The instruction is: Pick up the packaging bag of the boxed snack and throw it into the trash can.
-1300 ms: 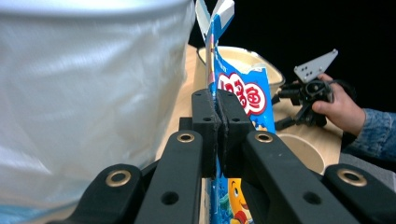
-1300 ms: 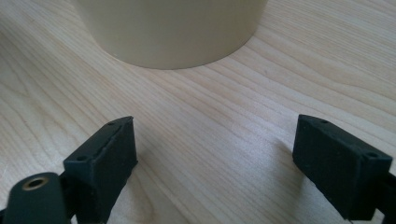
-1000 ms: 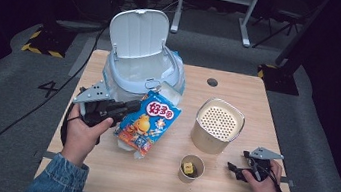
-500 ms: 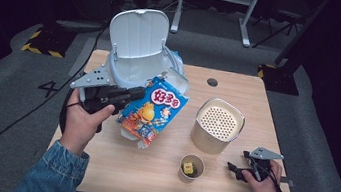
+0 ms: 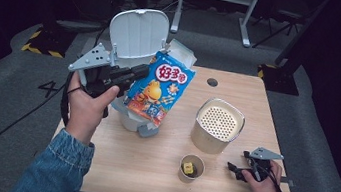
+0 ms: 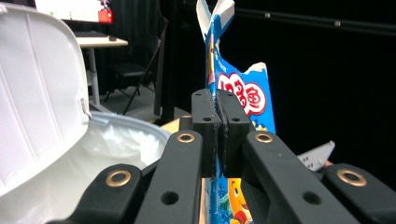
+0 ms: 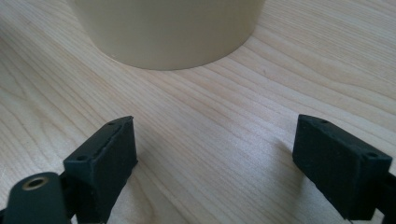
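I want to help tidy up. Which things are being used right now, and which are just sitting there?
In use:
- snack bag, pinched in the left gripper
- white bin, lid up, beside the bag

Just sitting:
- round speaker
- paper cup with something small and yellow inside
- right gripper, open, resting on the table

table (image 5: 158,170) | bin (image 5: 128,115) | perforated canister (image 5: 218,125) | paper cup (image 5: 191,168)
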Demonstrator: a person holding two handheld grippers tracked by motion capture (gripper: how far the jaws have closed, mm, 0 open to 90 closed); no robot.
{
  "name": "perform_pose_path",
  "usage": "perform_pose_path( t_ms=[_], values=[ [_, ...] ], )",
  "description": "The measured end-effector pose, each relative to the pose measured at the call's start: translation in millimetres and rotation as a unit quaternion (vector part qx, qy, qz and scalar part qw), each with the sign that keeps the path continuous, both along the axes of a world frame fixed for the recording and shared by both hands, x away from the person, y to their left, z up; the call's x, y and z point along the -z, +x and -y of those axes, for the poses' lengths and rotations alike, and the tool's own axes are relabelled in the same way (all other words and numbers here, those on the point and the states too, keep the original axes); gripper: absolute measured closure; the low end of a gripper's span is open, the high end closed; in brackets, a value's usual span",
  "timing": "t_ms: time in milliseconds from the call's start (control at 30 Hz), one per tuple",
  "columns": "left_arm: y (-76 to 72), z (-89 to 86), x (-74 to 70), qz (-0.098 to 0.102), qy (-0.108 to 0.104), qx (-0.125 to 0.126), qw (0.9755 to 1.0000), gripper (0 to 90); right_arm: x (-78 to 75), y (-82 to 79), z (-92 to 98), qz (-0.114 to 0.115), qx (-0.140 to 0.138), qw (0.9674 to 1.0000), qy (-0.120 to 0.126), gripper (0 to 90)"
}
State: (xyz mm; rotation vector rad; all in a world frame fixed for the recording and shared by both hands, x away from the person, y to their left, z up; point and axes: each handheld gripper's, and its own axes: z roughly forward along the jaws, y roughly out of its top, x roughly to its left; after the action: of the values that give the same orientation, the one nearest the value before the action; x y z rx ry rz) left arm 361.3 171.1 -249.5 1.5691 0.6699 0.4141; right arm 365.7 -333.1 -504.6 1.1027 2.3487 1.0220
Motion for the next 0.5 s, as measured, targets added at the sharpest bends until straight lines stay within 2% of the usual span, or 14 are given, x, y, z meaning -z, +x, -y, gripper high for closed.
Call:
perform_pose_path(
  t_ms=[267,500],
  values=[
    [6.5,5.1,-13.3,0.000,0.007,-0.011,0.9999,87.5,0.0,-1.0,-0.5,0.001,0.005,1.0000,0.000,14.0],
    [15.7,1.8,-32.6,0.006,0.007,-0.022,0.9997,87.5,0.0,-1.2,-0.5,0.000,0.006,1.0000,0.000,13.9]
  ],
)
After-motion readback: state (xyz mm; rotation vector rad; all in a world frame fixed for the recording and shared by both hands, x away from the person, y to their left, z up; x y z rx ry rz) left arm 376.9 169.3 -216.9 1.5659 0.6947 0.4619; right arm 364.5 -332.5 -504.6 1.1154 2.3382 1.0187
